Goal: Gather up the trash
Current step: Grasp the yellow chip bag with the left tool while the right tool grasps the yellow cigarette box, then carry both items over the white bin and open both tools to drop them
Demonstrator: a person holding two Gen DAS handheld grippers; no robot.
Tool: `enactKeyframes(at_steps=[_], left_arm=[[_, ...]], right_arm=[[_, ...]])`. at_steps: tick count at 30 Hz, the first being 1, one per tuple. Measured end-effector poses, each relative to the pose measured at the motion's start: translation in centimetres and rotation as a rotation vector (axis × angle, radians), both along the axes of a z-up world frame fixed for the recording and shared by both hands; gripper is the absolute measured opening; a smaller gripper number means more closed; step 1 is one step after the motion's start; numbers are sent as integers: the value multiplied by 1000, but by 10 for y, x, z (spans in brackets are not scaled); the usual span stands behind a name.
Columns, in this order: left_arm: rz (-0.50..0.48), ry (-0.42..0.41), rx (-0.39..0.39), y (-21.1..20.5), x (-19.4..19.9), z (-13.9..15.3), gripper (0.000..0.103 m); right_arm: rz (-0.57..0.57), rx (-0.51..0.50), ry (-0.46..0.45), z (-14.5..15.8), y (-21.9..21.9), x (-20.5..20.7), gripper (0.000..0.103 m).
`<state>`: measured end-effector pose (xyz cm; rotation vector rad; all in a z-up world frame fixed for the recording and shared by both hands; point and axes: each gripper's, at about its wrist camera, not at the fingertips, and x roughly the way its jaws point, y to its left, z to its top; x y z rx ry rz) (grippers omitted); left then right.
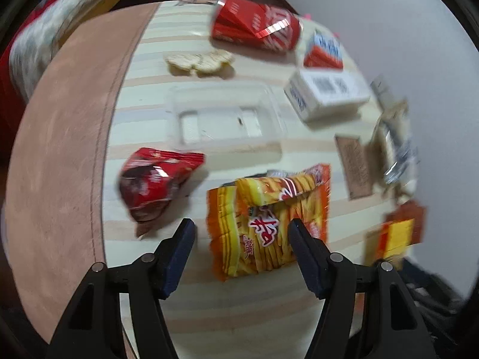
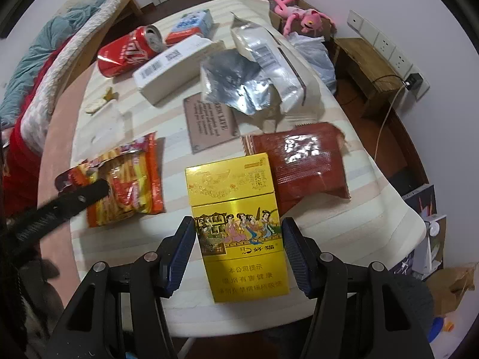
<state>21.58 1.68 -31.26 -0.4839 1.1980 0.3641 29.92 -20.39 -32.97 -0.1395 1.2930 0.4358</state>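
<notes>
An orange-yellow snack bag (image 1: 269, 221) lies flat on the striped table, and my left gripper (image 1: 242, 227) is open just above its near end. A crumpled red wrapper (image 1: 155, 179) lies to its left. My right gripper (image 2: 236, 227) is open with a yellow cigarette box (image 2: 236, 221) between its fingers, lying on the table. The left gripper's finger (image 2: 86, 194) shows over the snack bag (image 2: 128, 182) in the right wrist view. A red foil packet (image 2: 308, 164) lies right of the box.
Farther back lie a red cola can (image 2: 128, 51), a white carton (image 2: 176, 65), a silver foil bag (image 2: 254, 68), a brown card (image 2: 209, 119), a clear plastic tray (image 1: 224, 116) and crackers (image 1: 200, 61). A bed (image 2: 45, 68) stands left, a wooden bench (image 2: 365, 68) right.
</notes>
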Motion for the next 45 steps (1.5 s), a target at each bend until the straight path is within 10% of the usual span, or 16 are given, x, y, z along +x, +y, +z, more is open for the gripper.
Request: enactKeyframes(at_steps=[4, 5, 7, 14, 29, 45], left_arm=[[-29, 16, 177, -24, 3, -4, 51], [-39, -7, 192, -27, 2, -2, 24], [-53, 13, 243, -31, 2, -1, 5], [-33, -23, 227, -28, -21, 14, 2], [81, -212, 321, 15, -107, 141, 2], [379, -154, 414, 157, -257, 170, 2]], right_arm=[[-5, -17, 1, -7, -1, 2, 61], [-6, -18, 3, -9, -2, 2, 61], [-4, -26, 4, -13, -3, 0, 61], [6, -4, 3, -12, -9, -9, 61], [106, 139, -47, 56, 12, -49, 60], [489, 281, -19, 116, 236, -162, 60]])
